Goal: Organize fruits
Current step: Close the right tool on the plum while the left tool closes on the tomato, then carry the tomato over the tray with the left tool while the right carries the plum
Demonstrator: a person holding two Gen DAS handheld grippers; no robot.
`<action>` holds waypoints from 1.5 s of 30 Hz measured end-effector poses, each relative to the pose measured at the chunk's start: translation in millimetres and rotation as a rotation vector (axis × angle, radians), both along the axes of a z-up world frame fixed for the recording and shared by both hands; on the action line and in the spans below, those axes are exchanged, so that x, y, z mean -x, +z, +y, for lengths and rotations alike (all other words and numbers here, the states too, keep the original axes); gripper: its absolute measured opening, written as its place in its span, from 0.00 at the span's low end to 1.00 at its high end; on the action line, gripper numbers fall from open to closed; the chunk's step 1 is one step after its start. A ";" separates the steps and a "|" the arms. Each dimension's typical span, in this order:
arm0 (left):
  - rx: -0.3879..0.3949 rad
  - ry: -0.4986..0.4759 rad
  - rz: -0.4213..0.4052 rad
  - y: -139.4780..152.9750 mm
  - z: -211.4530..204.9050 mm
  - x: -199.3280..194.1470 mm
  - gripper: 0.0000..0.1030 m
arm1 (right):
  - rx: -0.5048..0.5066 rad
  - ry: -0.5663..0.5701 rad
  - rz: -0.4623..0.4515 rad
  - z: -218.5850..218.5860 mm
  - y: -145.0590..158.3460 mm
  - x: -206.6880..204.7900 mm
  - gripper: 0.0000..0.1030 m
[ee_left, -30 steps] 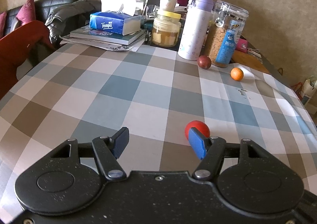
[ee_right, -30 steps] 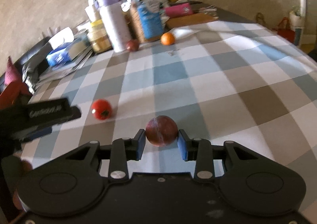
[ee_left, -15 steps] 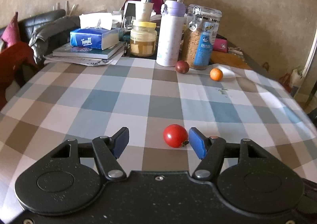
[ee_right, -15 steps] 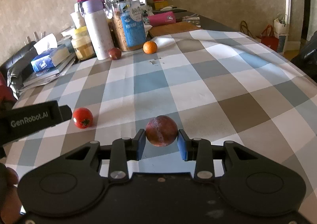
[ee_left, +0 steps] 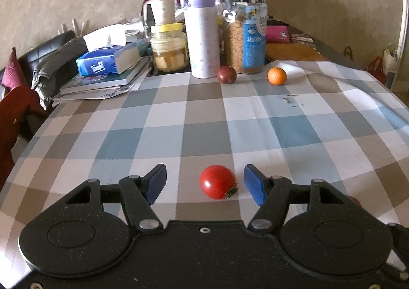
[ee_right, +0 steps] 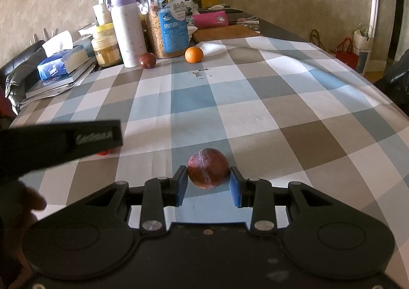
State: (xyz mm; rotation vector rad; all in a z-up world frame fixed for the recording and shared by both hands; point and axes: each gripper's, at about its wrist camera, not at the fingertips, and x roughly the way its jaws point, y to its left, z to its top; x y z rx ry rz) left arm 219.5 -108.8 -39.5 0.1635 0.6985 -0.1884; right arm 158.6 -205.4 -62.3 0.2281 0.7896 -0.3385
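A red tomato (ee_left: 217,181) lies on the checked tablecloth between the fingers of my open left gripper (ee_left: 204,184), touching neither pad. My right gripper (ee_right: 208,182) is shut on a dark red plum (ee_right: 208,168) and holds it just above the cloth. A second dark plum (ee_left: 226,74) and a small orange (ee_left: 276,75) lie at the far side of the table, also in the right wrist view as the plum (ee_right: 147,60) and the orange (ee_right: 194,54). The left gripper's body (ee_right: 58,143) hides most of the tomato in the right wrist view.
At the table's far edge stand a white and purple flask (ee_left: 203,38), a clip-top jar with a blue label (ee_left: 245,33), a yellow-lidded jar (ee_left: 168,47) and a tissue pack on books (ee_left: 107,66). A dark sofa (ee_left: 43,64) is at the left.
My left gripper has shifted right, so the tomato now sits between its open fingers instead of beside the right finger. My right gripper has kept its hold on the plum.
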 end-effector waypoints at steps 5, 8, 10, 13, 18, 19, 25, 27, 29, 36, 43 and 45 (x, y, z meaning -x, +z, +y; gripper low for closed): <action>-0.047 -0.006 0.020 -7.0 -9.7 -4.8 0.67 | -0.002 -0.001 0.000 0.0 -0.1 -0.4 0.35; -0.071 -0.012 0.020 -8.3 -13.5 -4.8 0.67 | -0.004 -0.001 0.001 -0.1 -0.5 -0.5 0.35; -0.075 -0.007 0.022 -8.1 -14.6 -6.2 0.67 | -0.008 0.000 0.003 -0.4 -1.1 -0.8 0.35; -0.096 0.008 0.050 -11.9 -17.3 -11.1 0.67 | -0.015 -0.001 0.012 -1.3 -1.9 -1.5 0.35; -0.083 0.029 0.093 -16.3 -14.4 -17.4 0.54 | -0.014 -0.001 0.012 -1.7 -1.4 -1.6 0.35; -0.070 0.025 0.112 -17.8 -13.0 -19.2 0.50 | -0.014 -0.001 0.013 -1.9 -1.6 -1.7 0.35; -0.039 0.050 0.121 -17.5 -7.6 -20.2 0.42 | -0.010 0.000 0.012 -1.2 -1.8 -1.6 0.35; -0.026 0.059 0.107 -15.4 -5.1 -18.5 0.42 | -0.010 0.001 0.012 -1.1 -1.8 -1.7 0.35; -0.013 0.060 0.088 -11.6 -2.3 -15.0 0.42 | -0.010 0.001 0.012 -1.2 -1.8 -1.8 0.35; 0.006 0.044 0.002 16.6 7.5 7.6 0.42 | -0.009 0.001 0.012 -1.2 -1.8 -1.7 0.35; 0.057 0.027 -0.039 42.5 18.8 36.3 0.42 | -0.009 0.001 0.011 -1.1 -1.9 -1.6 0.35; 0.065 0.027 -0.037 47.1 20.9 44.4 0.42 | -0.010 0.001 0.011 -1.1 -1.9 -1.5 0.35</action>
